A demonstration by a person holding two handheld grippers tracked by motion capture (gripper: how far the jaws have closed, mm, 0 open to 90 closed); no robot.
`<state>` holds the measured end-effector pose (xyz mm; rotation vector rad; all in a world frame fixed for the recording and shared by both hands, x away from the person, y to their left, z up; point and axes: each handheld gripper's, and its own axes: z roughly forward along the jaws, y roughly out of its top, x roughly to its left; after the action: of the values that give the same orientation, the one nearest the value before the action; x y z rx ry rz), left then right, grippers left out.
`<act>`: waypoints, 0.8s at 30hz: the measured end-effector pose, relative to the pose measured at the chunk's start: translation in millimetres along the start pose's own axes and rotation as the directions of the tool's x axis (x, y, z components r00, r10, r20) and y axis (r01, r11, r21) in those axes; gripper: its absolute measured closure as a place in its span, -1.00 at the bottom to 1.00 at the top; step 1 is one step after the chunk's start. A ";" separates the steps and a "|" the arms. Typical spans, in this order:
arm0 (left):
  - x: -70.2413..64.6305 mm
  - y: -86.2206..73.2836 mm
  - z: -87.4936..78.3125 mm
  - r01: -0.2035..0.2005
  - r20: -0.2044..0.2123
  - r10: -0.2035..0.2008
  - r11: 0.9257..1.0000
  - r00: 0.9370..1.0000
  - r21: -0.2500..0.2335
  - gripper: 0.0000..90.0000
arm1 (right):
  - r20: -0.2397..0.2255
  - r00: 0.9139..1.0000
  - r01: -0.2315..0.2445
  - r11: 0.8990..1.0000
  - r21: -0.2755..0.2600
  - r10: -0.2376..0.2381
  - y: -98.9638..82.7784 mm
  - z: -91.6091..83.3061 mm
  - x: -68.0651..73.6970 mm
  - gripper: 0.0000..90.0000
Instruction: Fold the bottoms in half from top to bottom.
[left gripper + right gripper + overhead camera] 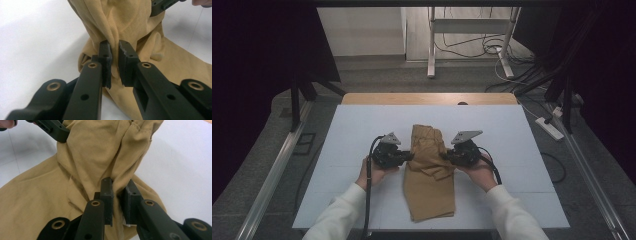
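**Mara:** Folding was clearly the step in hand. The tan garment [430,172] lay lengthwise in the middle of the white table [352,135], its near end flat toward the person and its far end lifted and bunched between the two hands.

**Jon:** And the grips?

**Mara:** The left gripper [408,156] had its jaws clamped on a gathered ridge of cloth at the garment's left edge; in the left gripper view [114,53] the fabric was pinched between the pads, with only the cloth's thickness keeping them apart. The right gripper [445,155] was clamped the same way on the opposite edge, and its own view [119,188] showed a fold squeezed between the pads.

**Jon:** So what would have made the fold come out well?

**Mara:** I judged that both hands needed to travel together, level with each other, so the raised end came over square rather than twisted. Keeping the cloth lightly taut between the grips would have stopped the middle from sagging into a crease.

**Jon:** Any risk?

**Mara:** Both bites looked shallow, taken near the pad tips, so a quick tug could have let a layer slip out. Lowering the end onto the flat part before letting go, with the edges lined up, seemed the safest finish.
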<state>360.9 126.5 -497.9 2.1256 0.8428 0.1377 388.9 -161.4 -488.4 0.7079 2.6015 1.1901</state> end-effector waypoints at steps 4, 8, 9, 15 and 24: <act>-1.7 -2.2 -0.9 -0.003 0.000 0.003 1.000 1.000 0.003 0.78 | -0.005 1.000 -0.002 1.000 0.004 0.002 -1.1 -0.7 1.7 0.78; -2.6 -4.1 -1.2 -0.002 0.002 0.002 1.000 1.000 0.006 0.78 | -0.008 1.000 0.001 1.000 0.008 -0.001 -2.2 -0.9 4.4 0.78; -2.5 -4.4 -1.0 0.000 0.003 0.000 1.000 1.000 0.006 0.77 | -0.010 1.000 0.002 1.000 0.011 -0.002 -2.8 -0.7 4.6 0.78; -2.8 -5.4 -0.3 -0.001 0.005 0.001 1.000 1.000 0.009 0.77 | -0.011 1.000 -0.004 1.000 0.013 0.005 -4.5 -0.7 4.8 0.77; -8.3 -11.7 -1.6 -0.006 0.007 0.006 1.000 1.000 0.018 0.76 | -0.011 1.000 0.016 1.000 0.019 -0.016 -8.4 -5.6 14.2 0.76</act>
<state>347.8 127.6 -504.0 2.1443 0.8364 0.1263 371.7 -162.7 -490.7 0.6848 2.6256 1.1701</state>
